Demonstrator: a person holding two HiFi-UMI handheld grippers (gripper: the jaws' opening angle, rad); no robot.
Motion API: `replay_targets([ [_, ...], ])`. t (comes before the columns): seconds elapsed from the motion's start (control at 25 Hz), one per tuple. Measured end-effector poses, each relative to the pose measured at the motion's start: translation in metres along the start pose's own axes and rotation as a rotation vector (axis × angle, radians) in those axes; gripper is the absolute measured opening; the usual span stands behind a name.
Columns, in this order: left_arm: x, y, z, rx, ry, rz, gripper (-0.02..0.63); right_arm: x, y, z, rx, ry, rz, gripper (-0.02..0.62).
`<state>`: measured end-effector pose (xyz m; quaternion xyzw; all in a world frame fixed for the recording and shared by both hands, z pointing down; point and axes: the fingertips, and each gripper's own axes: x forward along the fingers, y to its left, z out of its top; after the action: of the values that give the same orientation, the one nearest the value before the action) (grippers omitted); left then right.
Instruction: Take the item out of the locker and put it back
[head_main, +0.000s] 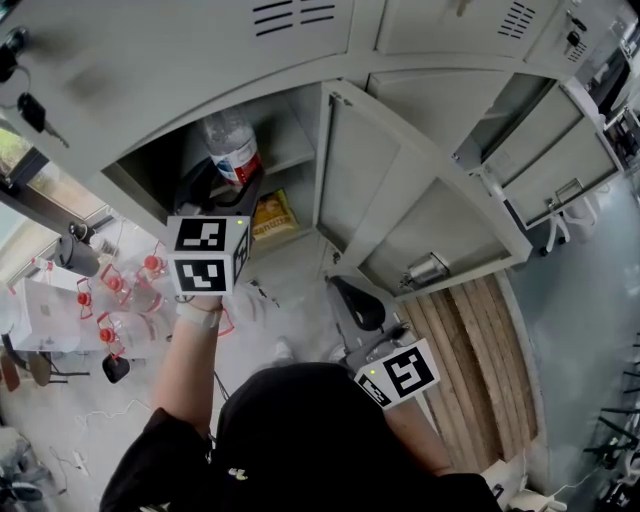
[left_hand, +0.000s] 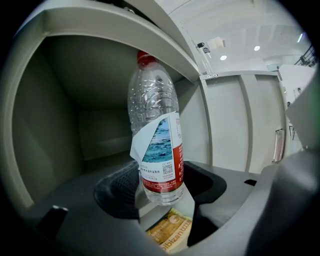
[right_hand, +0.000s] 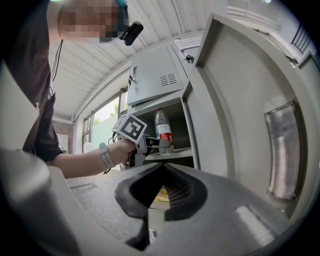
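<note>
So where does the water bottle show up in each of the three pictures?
Head view: water bottle, upper left of centre, in the top compartment of the open locker.
Left gripper view: the bottle is large, upright, in the middle.
Right gripper view: the bottle is small, just above centre.
Shared landmark: the yellow packet in the compartment below.

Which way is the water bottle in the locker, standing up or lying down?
Standing up: the water bottle has its red cap on top and its base down, between the left gripper's jaws.
</note>
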<state>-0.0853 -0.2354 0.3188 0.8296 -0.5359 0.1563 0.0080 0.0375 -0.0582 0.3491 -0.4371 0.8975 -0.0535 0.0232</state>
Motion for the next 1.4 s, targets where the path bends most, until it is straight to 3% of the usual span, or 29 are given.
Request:
replay_targets([
  [0.56,-0.021,-0.006,-0.004,-0.027,0.02,0.0,0.285,-0.001,0.007,-0.004,0.012,0.007,0.042,-0.003],
  [0.8,-0.021,-0.021,-0.028,-0.032,0.077,-0.025,0.281,-0.002,0.009,-0.006,0.016,0.013,0.052,-0.003],
  [1.4,-0.03,-0.046,-0.071,-0.07,0.083,-0.056,0.279,0.002,0.01,-0.021,0.036,0.05,0.067,-0.003],
])
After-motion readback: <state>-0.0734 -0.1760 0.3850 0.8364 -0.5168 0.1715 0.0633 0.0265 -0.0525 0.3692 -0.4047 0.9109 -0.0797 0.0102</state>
